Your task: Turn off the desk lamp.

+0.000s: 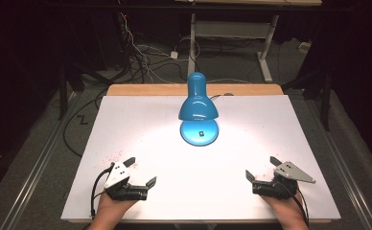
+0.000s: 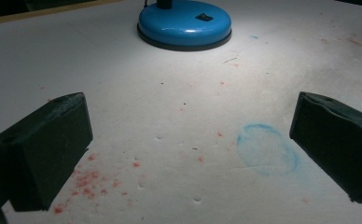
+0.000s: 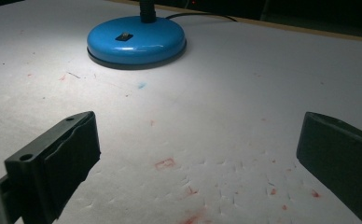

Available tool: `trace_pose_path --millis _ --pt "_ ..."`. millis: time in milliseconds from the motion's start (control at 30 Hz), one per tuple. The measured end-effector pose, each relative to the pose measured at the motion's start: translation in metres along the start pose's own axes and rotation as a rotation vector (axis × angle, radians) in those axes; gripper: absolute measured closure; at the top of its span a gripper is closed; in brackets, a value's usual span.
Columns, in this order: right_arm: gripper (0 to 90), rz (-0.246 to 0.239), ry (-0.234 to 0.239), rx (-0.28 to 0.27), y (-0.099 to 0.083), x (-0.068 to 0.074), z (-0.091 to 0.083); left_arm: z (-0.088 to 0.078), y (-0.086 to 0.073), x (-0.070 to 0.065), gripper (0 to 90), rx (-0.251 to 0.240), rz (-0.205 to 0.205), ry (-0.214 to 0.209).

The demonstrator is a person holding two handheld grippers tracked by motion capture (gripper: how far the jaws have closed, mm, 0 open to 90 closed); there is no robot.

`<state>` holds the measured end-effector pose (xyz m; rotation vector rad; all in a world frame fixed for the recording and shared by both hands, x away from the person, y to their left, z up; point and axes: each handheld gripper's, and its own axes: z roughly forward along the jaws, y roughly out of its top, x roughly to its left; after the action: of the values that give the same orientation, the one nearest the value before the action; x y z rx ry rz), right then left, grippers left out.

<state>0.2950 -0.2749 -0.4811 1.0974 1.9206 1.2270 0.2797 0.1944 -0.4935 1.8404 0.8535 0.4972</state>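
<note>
A blue desk lamp (image 1: 198,103) stands lit at the middle of the white table (image 1: 126,124), its shade bent over its round base (image 1: 199,132). That base (image 2: 184,23) lies ahead in the left gripper view, and the base (image 3: 136,39) with its black switch lies ahead in the right gripper view. My left gripper (image 1: 140,171) rests open near the front left edge, nothing between its jaws. My right gripper (image 1: 261,167) rests open near the front right, also holding nothing. Both point toward the lamp, well short of it.
The white sheet carries red specks and a faint blue ring (image 2: 268,148). The lamp's cable (image 1: 222,95) runs off the back edge. Beyond the table are a desk frame (image 1: 232,33) and floor cables (image 1: 141,57).
</note>
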Motion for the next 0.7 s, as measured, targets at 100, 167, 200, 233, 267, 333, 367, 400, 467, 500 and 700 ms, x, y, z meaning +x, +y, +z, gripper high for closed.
trace_pose_path --millis 100,167,200,233,267,333,367,400,467,500,700 --pt "0.4 0.001 -0.003 -0.007 0.0 0.001 -0.002 -0.001 0.0 -0.001 0.0 -0.007 -0.002 -0.009" --pt "0.4 -0.002 -0.004 -0.008 0.0 0.001 -0.003 -0.002 0.001 -0.001 0.0 -0.008 -0.008 -0.011" --pt "0.4 -0.005 -0.002 -0.012 0.0 0.0 -0.004 -0.002 0.001 -0.001 0.0 -0.008 -0.008 -0.011" --pt "0.4 -0.002 -0.002 -0.013 0.0 0.0 -0.005 -0.003 0.001 0.0 0.0 -0.009 -0.009 -0.013" --pt "0.4 -0.002 -0.002 -0.013 0.0 0.0 -0.005 -0.003 0.001 0.0 0.0 -0.011 -0.012 -0.012" --pt "0.4 -0.008 -0.005 -0.012 0.0 0.0 -0.007 -0.005 0.001 0.001 0.0 -0.007 -0.023 -0.016" --pt "0.5 -0.004 -0.003 -0.015 0.001 0.0 -0.009 -0.006 0.0 0.001 0.0 -0.007 -0.027 -0.015" --pt "0.5 0.002 -0.005 -0.015 0.001 0.001 -0.01 -0.007 0.0 0.002 0.0 -0.008 -0.038 -0.015" --pt "0.5 -0.006 -0.003 -0.016 0.001 0.001 -0.01 -0.007 0.0 0.002 0.0 -0.009 -0.042 -0.018" --pt "0.5 -0.002 -0.001 -0.013 0.0 0.001 -0.01 -0.007 0.0 0.003 0.0 -0.008 -0.044 -0.016" --pt "1.0 -0.007 0.0 -0.008 -0.001 -0.001 -0.009 -0.008 0.0 0.005 0.0 -0.021 -0.059 -0.033"
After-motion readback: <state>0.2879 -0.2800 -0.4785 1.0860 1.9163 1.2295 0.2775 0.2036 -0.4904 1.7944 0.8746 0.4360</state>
